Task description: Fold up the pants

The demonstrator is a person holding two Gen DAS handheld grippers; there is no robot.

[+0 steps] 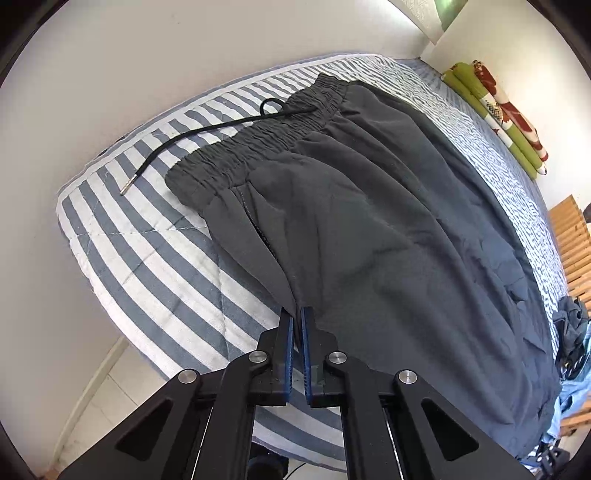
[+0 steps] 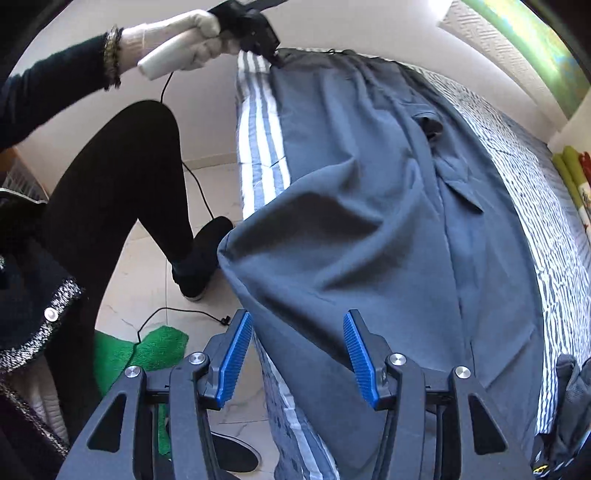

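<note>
Dark grey pants (image 1: 388, 221) lie lengthwise on a blue-and-white striped bed (image 1: 147, 266). Their elastic waistband (image 1: 266, 136) is at the far end, and a black drawstring (image 1: 207, 129) trails onto the cover. My left gripper (image 1: 297, 321) is shut on the pants' side edge just below the pocket seam. In the right wrist view a white-gloved hand (image 2: 184, 33) holds that left gripper (image 2: 276, 61) at the far corner of the pants (image 2: 369, 184). My right gripper (image 2: 297, 332) is open. A bunched fold of the pant leg lies between its blue pads (image 2: 236, 354) at the bed's near edge, and the pads do not press on it.
A person's black-clad leg (image 2: 122, 192) and shoe stand on the tiled floor left of the bed, with a green rug (image 2: 147, 350) and a black cable (image 2: 177, 314). A green patterned roll (image 1: 495, 110) lies against the far wall. Wooden slats (image 1: 576, 240) and other clothes (image 1: 572, 332) are at the right.
</note>
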